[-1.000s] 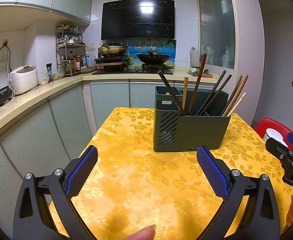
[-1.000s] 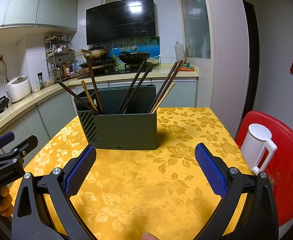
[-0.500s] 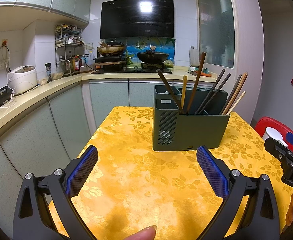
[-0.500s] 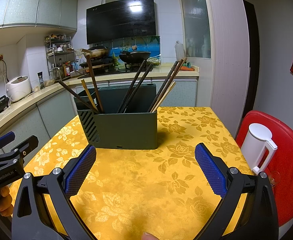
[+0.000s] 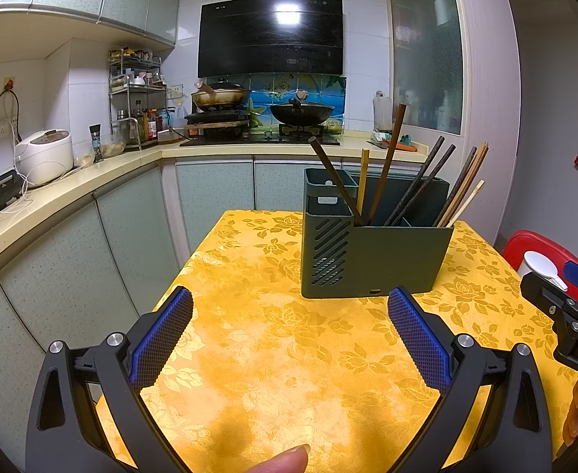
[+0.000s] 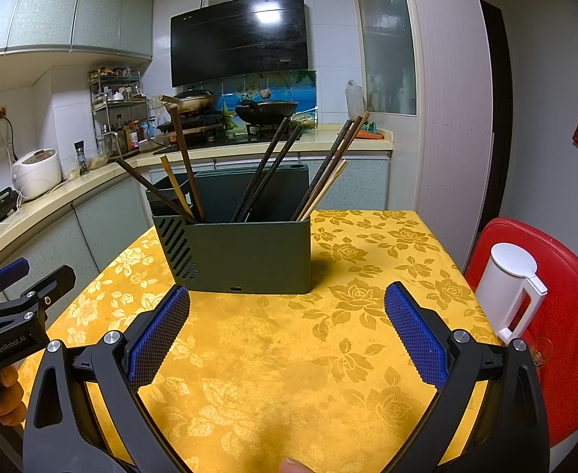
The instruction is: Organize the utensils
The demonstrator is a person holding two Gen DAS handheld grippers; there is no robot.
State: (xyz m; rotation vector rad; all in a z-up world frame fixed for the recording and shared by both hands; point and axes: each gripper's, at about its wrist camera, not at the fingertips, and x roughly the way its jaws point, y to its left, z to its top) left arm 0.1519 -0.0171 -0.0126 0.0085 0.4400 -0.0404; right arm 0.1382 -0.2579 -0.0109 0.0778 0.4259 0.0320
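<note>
Since a second ago, the dark green utensil holder (image 5: 375, 256) is sitting slightly higher in the left wrist view, so the left gripper (image 5: 289, 335) is tipping or drawing back a little; in the right wrist view almost nothing is shifting. The left gripper is hovering over the yellow floral tabletop (image 5: 289, 374) with its blue-padded fingers (image 5: 163, 339) spread wide apart and nothing between them. The right gripper (image 6: 287, 331) is likewise hanging above the tabletop (image 6: 289, 386) with its fingers (image 6: 415, 335) wide apart and gripping nothing.

The utensil holder (image 6: 241, 256) is standing upright on the tabletop, beyond both grippers and apart from them. Chopsticks (image 5: 419, 185) are leaning in it in three loose groups: one at the left end by the slotted side, dark ones in the middle, and a brown and pale bunch (image 6: 328, 173) at the right end.

A white kettle (image 6: 509, 287) is resting on a red stool (image 6: 573, 315) just beside the tabletop's right edge. A rice cooker (image 5: 46, 155) is sitting on the kitchen counter at left.
</note>
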